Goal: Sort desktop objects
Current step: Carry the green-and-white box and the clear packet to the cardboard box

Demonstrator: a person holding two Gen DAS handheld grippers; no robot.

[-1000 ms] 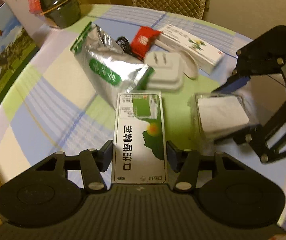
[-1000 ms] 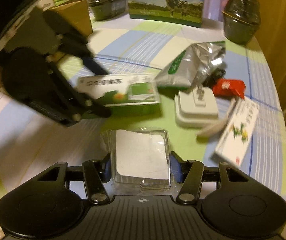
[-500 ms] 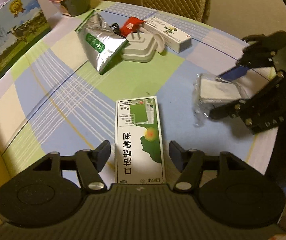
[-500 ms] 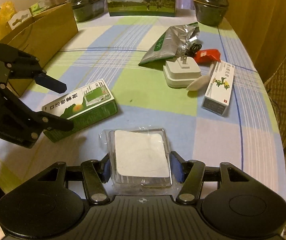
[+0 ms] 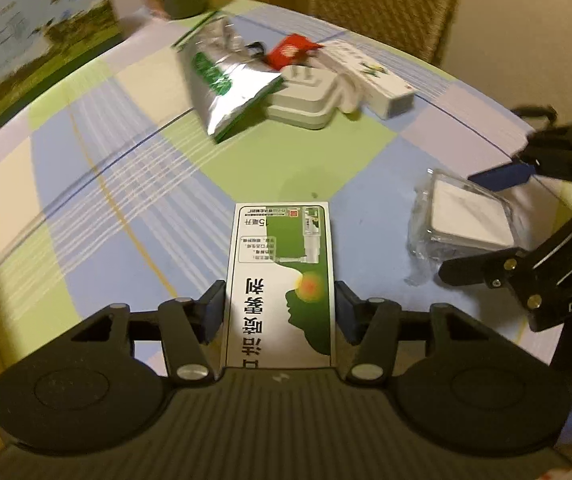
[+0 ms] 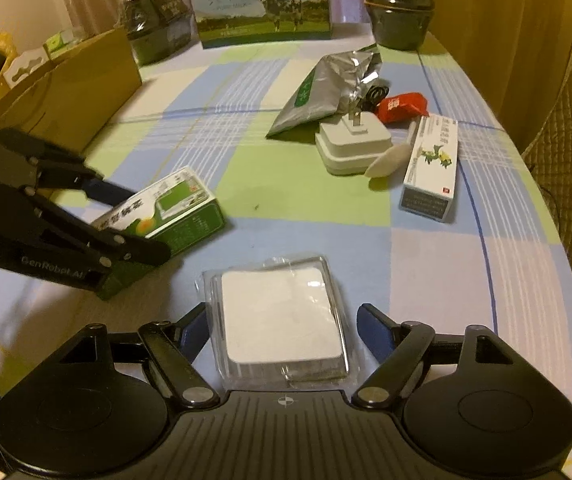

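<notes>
Clamping one green-and-white box (image 5: 280,280) at the worktop's (image 6: 306,184) near left, the left gripper (image 5: 279,312) sits beside the right gripper (image 6: 282,330), jaws just spread off one clear-wrapped white pack (image 6: 280,320); far right: one foil pouch (image 6: 326,88), one charger (image 6: 352,146), one slim carton (image 6: 432,164).

We note a smooth checked cloth on the table (image 6: 326,208); glossy printed card on the green box (image 5: 282,280); crinkly shiny foil pouch (image 6: 326,88) far off; clear glossy plastic wrap (image 6: 282,316) near; matt brown cardboard box (image 6: 70,96) left
</notes>
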